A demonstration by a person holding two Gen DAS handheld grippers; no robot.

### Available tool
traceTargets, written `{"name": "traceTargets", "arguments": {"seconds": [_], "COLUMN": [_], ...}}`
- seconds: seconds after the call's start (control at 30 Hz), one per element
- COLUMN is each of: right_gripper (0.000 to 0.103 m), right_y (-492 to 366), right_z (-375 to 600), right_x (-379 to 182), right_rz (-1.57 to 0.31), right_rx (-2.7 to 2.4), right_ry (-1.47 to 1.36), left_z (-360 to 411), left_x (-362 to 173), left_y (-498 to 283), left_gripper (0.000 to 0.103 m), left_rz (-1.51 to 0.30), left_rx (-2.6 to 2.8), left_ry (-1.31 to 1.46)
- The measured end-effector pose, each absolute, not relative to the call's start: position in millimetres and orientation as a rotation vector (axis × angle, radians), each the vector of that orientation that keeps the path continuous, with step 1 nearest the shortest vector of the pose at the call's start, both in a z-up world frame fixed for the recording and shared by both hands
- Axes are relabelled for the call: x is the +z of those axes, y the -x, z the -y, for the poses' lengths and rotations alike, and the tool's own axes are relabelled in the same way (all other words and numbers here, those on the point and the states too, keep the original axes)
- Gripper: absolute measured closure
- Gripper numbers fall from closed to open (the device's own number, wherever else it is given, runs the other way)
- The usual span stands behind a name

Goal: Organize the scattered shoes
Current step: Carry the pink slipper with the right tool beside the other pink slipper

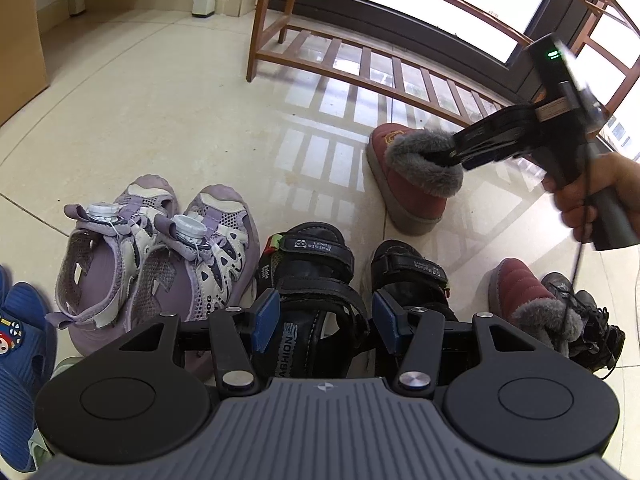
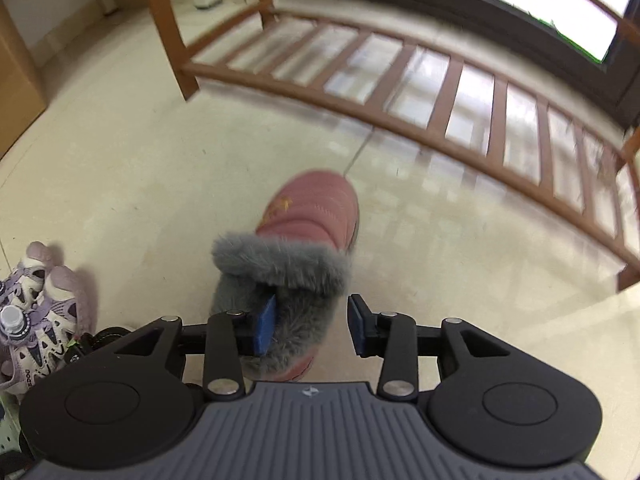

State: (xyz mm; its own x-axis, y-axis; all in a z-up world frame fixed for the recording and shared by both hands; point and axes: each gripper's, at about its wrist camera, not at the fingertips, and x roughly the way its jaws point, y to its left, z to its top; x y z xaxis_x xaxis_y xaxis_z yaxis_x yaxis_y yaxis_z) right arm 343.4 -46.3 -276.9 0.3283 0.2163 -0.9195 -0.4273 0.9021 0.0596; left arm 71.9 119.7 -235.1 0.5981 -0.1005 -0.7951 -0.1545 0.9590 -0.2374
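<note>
A dark red padded boot with grey fur collar (image 1: pixel 416 176) stands on the tiled floor before the wooden shoe rack (image 1: pixel 360 68). My right gripper (image 1: pixel 448 156) reaches into its fur collar; in the right wrist view the gripper (image 2: pixel 312 324) is open, its left pad (image 2: pixel 265 326) inside the collar of the boot (image 2: pixel 304 240), its right pad outside. My left gripper (image 1: pixel 326 318) is open, just above a pair of black sandals (image 1: pixel 320 280). The matching red boot (image 1: pixel 528 300) lies at the right. A purple sandal pair (image 1: pixel 160 256) stands at the left.
Blue shoes (image 1: pixel 20 340) lie at the far left edge. A dark laced shoe (image 1: pixel 592 324) lies beside the second red boot. The slatted rack (image 2: pixel 440 92) stands in front of a window. A cardboard box (image 1: pixel 20 52) stands far left.
</note>
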Motion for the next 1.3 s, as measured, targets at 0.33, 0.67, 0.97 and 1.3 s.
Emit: {"name": "traceTargets", "arguments": {"seconds": [0.33,0.67,0.97,1.3], "right_gripper": [0.083,0.086,0.085,0.084], "right_y": [-357,-322,-264,-234], "right_z": [47,95,133,110], "right_x": [-308,-273,-271,-303], "right_rz": [-1.203,-1.141,-1.178,-1.256], "right_rx": [0.325,0.252,0.109,0.131], "right_ry": [0.124,-0.009,-0.069,-0.029], "left_z": [-111,-109,-88,-78], "left_x": [-234,-227,-223,-223], "left_y": [-69,-71,-73,-76], "left_gripper": [0.048,0.048,0.048,0.048], "left_rz": [-0.931,-0.904,-0.910,-0.913], "left_rx": [0.002,-0.011,-0.065,-0.088], "left_ry": [0.291,0.317,0.295,0.287]}}
